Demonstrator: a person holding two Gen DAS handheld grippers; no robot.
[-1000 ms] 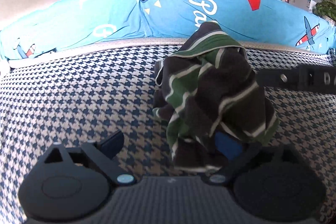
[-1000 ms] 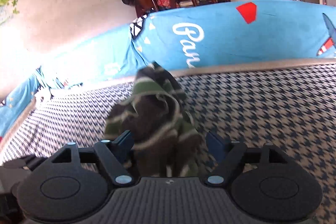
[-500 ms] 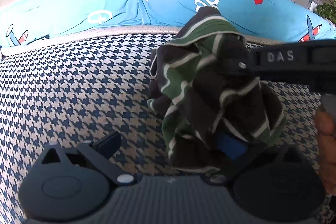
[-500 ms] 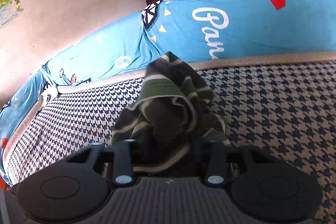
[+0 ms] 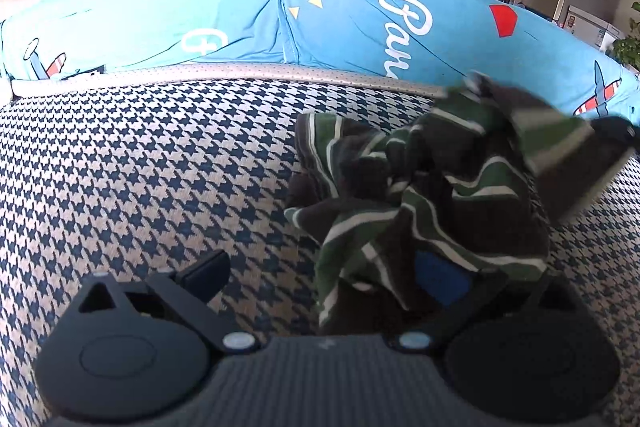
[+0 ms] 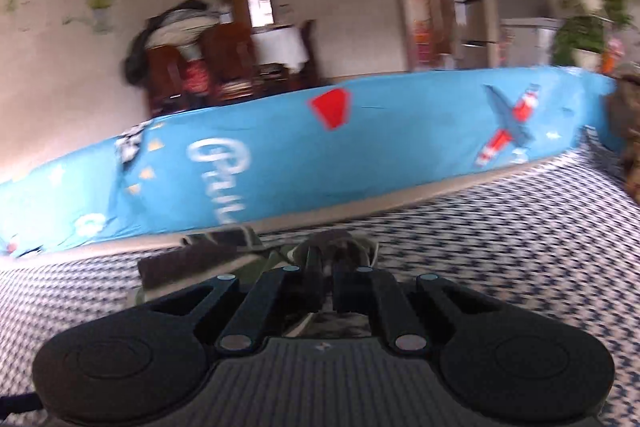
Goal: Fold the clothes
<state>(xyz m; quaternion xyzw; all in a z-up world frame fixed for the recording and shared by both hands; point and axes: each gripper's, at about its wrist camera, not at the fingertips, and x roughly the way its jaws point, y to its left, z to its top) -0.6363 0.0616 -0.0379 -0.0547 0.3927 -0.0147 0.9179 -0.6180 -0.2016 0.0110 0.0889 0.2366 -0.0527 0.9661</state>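
My right gripper (image 6: 328, 285) is clamped on the crumpled green-and-brown striped cotton garment (image 5: 424, 195), which sits at about four o'clock on the houndstooth sofa seat (image 5: 160, 167). My left gripper (image 5: 320, 279) gapes, cloth draped over one finger. I'd pull sideways slowly, spreading it flat.

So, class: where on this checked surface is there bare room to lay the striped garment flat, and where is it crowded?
The widest bare patch of the houndstooth cover lies left of the striped garment, bordered behind by the blue cushion. The right wrist view shows more bare cover on the far side. It is crowded where the garment bunches against the left gripper and the shut right gripper.
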